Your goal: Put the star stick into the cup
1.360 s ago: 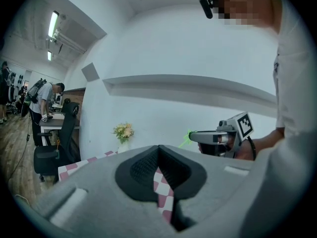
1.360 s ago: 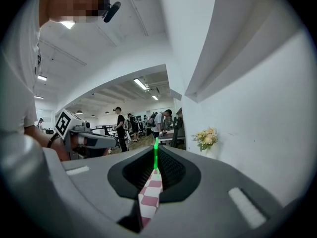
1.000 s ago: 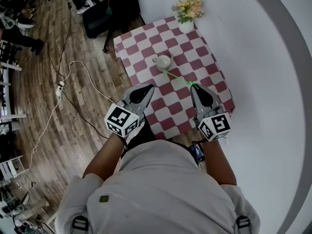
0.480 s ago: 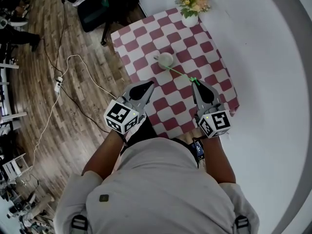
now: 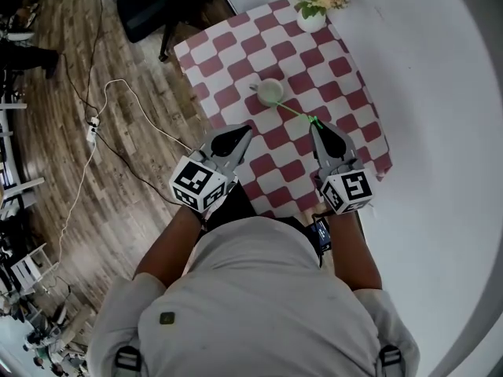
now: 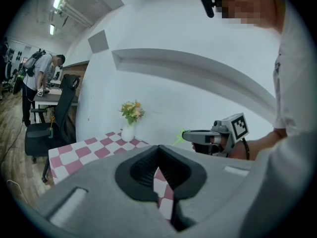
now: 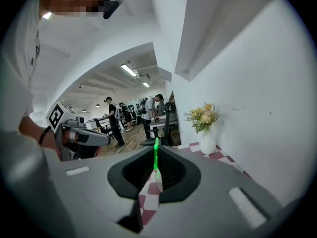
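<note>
Star stick (image 5: 296,112) is thin and green, and the right gripper (image 5: 317,124) pinches it between its jaws. Its long axis runs from these jaws forward and to the left, across the checkered table (image 5: 236,61), toward the white cup (image 5: 269,91). The far end reaches the near side of the cup, but I cannot tell if it is already inside or only at the rim. A green spiky shape, like the star, sits just at the jaw tips. In the right gripper view the stick goes straight ahead out of the closed jaws.

The left gripper (image 5: 241,132) is held over the near left part of the table, well apart from the cup. Its jaws are pressed together at the tips and nothing is between them.

Compared with one second ago, the table, the cup and the vase of flowers (image 5: 313,22) lie higher in the head view, and the flowers now touch the top edge. The stick was pointing at the cup in the same way, and both grippers are at almost the same places.

I count one stick, one cup, one vase, one table and two grippers.
</note>
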A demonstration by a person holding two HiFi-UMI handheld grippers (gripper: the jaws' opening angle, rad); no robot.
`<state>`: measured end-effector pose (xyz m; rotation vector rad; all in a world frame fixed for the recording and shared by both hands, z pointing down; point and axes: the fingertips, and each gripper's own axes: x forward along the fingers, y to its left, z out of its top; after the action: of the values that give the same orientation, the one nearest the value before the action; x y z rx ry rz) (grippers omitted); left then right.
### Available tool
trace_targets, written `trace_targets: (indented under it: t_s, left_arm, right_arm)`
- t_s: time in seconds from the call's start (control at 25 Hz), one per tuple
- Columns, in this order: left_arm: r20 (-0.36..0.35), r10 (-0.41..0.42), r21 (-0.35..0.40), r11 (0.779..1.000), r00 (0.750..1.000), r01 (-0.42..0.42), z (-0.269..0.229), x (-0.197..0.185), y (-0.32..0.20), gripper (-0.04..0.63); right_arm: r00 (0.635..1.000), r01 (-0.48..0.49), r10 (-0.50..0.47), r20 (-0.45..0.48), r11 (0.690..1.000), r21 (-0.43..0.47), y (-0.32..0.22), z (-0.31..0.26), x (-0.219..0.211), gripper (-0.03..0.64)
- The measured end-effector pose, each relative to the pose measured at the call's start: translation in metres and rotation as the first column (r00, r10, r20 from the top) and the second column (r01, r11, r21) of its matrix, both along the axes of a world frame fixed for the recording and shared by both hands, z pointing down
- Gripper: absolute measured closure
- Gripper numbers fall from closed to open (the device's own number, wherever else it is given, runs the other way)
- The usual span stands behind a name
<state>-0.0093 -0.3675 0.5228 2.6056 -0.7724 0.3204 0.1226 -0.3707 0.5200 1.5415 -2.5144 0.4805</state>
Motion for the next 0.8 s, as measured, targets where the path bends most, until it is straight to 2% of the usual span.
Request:
trace_targets:
  t_s: [0.52,0.8]
  left_arm:
    - [0.0,0.021,-0.052,0.998,1.0,-0.021,0.026,-0.001,-0.021,0.592]
    - [-0.007,-0.008,-0.064,0.998,1.0,0.008,0.035,-0.011,-0.034,0.592]
  right_arm:
    - [1.0,-0.009,0.007,-0.022,0.996,-0.089,-0.025,0.04,-0.009,0.589]
    - [1.0,-0.007,0.004,-0.027,0.992,-0.13,-0.032,0.059,-0.016,0.589]
